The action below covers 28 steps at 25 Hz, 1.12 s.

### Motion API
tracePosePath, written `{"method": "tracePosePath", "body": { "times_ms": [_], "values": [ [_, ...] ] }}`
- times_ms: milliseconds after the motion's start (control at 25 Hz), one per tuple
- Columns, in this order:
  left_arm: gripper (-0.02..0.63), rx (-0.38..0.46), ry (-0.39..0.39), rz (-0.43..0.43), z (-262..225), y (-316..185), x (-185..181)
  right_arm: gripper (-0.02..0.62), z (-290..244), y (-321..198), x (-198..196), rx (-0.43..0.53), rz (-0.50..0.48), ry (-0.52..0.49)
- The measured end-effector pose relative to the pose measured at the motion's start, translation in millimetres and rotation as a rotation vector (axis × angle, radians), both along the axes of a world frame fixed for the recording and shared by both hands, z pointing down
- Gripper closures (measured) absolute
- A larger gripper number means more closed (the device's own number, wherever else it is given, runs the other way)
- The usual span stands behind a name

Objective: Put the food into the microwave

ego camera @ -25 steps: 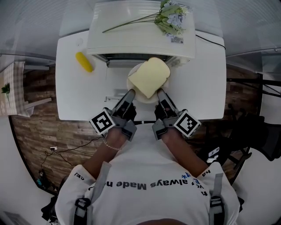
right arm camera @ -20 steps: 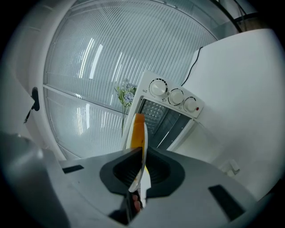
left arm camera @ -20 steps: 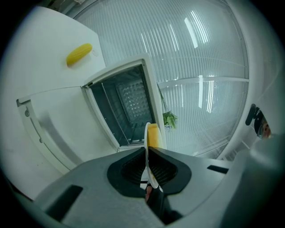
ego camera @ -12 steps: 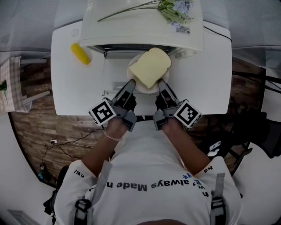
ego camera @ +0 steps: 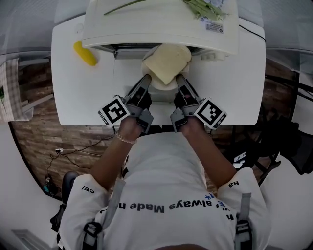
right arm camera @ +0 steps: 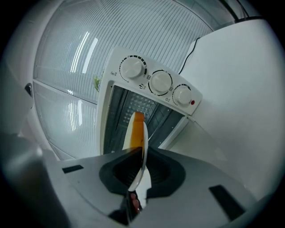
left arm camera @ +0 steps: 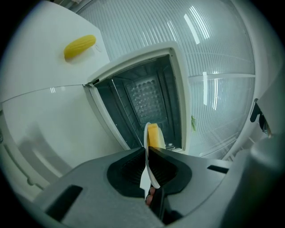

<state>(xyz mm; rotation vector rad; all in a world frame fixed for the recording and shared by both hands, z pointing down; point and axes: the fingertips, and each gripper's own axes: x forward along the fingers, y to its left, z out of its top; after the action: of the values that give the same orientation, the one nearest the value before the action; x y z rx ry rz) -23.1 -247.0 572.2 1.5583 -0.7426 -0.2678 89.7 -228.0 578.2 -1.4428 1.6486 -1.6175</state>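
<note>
Pale-yellow bread slice (ego camera: 167, 63): thick, square-cut, with a darker crust; it lies loose on a round white ceramic plate (ego camera: 159, 85) at the mouth of the oven. It is probably light and soft, and it could slide if the plate tips.
Plate: stiff and smooth, probably breakable. The rim is the sensible place to hold it, and it should be kept level.
Left gripper (ego camera: 146, 79): clenched on the plate rim at 7 o'clock.
Right gripper (ego camera: 180, 79): clenched on the rim at 5 o'clock.
White boxy microwave (ego camera: 146, 27): at 12 o'clock from the plate, door open, dark cavity facing both grippers, three dials beside the opening.
White desk (ego camera: 83, 100): carries the microwave.
Yellow corn cob (ego camera: 84, 52): at 10 o'clock, well apart from the plate.
Green flower sprig (ego camera: 205, 7): lies on the microwave roof.
</note>
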Motion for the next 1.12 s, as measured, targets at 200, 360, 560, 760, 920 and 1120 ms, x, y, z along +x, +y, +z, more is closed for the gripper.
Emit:
{"method": "tracePosePath", "body": {
  "times_ms": [200,360,560,760,920,1120],
  "values": [
    [0.586,0.012,-0.047,0.012,17.7,-17.1,-1.1,0.568,16.5,-15.8,2.0,-0.016,0.002,0.003],
    [0.586,-0.008,-0.049,0.006,37.7,-41.9,1.6,0.568,35.1,-40.6,5.4,-0.036,0.010,0.002],
    [0.586,-0.028,-0.053,-0.003,56.2,-66.1,3.2,0.568,53.6,-64.9,7.2,-0.064,0.024,-0.004],
    [0.586,-0.027,-0.062,-0.019,53.3,-61.9,3.3,0.568,50.8,-60.9,7.5,-0.057,0.033,-0.008],
    [0.586,-0.030,-0.052,-0.038,55.6,-69.2,5.6,0.568,56.9,-66.9,8.8,-0.064,0.039,-0.018],
    [0.586,-0.037,-0.067,-0.072,54.0,-77.4,1.8,0.568,53.8,-72.8,5.5,-0.056,0.017,-0.022]
  ]
}}
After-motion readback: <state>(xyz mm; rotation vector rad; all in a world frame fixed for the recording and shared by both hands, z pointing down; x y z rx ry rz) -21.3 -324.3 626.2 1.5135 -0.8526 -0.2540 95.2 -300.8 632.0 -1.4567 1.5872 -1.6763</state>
